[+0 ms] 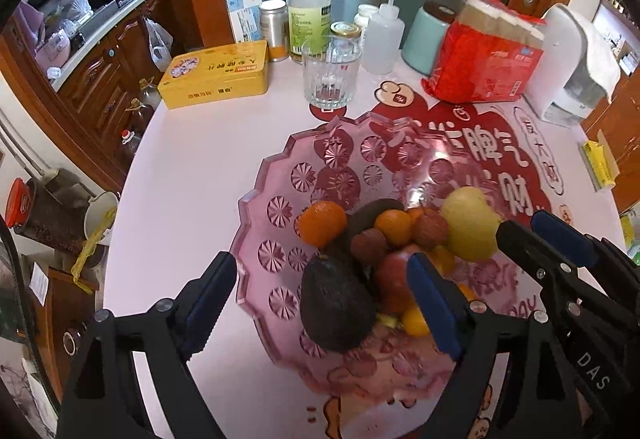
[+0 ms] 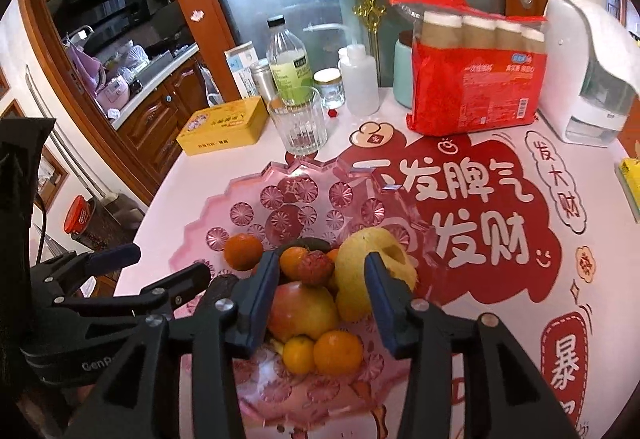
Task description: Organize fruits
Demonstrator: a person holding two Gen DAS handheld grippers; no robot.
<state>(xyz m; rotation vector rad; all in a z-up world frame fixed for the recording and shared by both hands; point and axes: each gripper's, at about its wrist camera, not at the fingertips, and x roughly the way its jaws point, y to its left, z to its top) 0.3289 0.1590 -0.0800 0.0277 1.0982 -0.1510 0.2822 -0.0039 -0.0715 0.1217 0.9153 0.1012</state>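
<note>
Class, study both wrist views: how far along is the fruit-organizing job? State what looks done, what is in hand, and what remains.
Done: the avocado, red apple, yellow apple and oranges lie piled in the pink dish. In hand: nothing; the left hand-held gripper and right hand-held gripper stand open above the pile. Left: no loose fruit shows on the table, so little appears to remain.

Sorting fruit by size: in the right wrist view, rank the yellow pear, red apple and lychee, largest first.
1. Pear and apple: look alike; the apple sits nearer the camera, so unsure.
2. Lychee: clearly smallest.
</note>
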